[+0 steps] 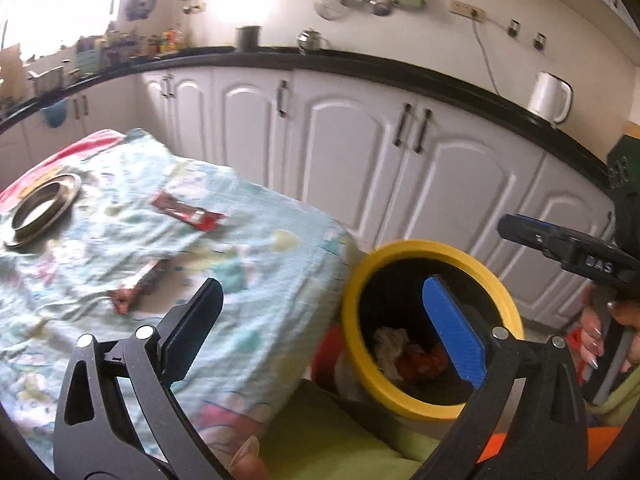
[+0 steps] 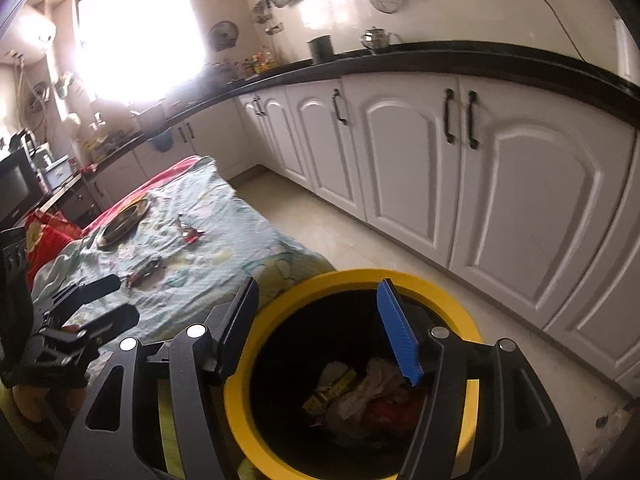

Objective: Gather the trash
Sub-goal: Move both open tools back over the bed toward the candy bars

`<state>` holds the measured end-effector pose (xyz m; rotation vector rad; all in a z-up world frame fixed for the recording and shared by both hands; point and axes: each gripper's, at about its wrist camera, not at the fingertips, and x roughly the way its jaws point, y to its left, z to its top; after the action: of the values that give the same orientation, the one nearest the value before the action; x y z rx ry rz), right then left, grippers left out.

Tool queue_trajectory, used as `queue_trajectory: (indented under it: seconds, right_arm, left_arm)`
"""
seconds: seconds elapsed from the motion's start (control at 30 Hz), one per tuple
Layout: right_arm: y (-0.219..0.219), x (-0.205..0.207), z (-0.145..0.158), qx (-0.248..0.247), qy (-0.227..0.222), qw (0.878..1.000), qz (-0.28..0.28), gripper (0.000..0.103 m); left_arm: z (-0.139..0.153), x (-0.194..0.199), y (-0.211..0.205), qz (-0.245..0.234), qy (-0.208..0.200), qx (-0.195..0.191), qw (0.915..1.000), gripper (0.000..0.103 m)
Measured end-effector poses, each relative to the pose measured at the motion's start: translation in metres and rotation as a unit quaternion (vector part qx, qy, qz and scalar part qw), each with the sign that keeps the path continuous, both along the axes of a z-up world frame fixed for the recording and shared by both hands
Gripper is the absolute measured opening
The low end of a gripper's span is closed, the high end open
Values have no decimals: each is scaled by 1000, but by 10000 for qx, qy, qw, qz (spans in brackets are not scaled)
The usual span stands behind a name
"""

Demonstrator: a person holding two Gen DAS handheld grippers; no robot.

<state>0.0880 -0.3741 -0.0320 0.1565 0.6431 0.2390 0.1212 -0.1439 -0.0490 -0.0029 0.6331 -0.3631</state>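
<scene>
From the left wrist, the left gripper (image 1: pixel 320 320) is spread wide and empty beside the yellow-rimmed bin (image 1: pixel 432 252); 2 wrappers, a red wrapper (image 1: pixel 186 213) and a darker wrapper (image 1: pixel 138 286), lie on the cloth-covered table (image 1: pixel 260 280) left of the bin, and the other tool reads "DAS". From the right wrist, the right gripper (image 2: pixel 320 328) hangs over the bin mouth, jaws apart, holding nothing, with crumpled trash (image 2: pixel 360 396) below. The thin wrappers may slip from the pads, or the cloth may bunch when pinched.
</scene>
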Motion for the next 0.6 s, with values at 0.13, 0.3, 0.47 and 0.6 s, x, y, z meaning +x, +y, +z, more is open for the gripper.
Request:
queue_trajectory:
  seconds: [0.13,0.3,0.47,0.6]
  right_arm:
    - [23,5,9,-83,-73,9996,266,59]
    - [53,15,16,-111,-90,9978,651,59]
    - [81,31,20,-140,-70,9948,1007,59]
    - [106,48,20,-277,-69,9909,1313,59]
  left_arm:
    - [5,3,26,356,-107,-11,9993,92]
    - [6,7,54,736,-187,25,9971,92]
    - [3,13,77,1022,-134,42,9947,92]
    - [-4,21,97,1208,-4,1,9927,92]
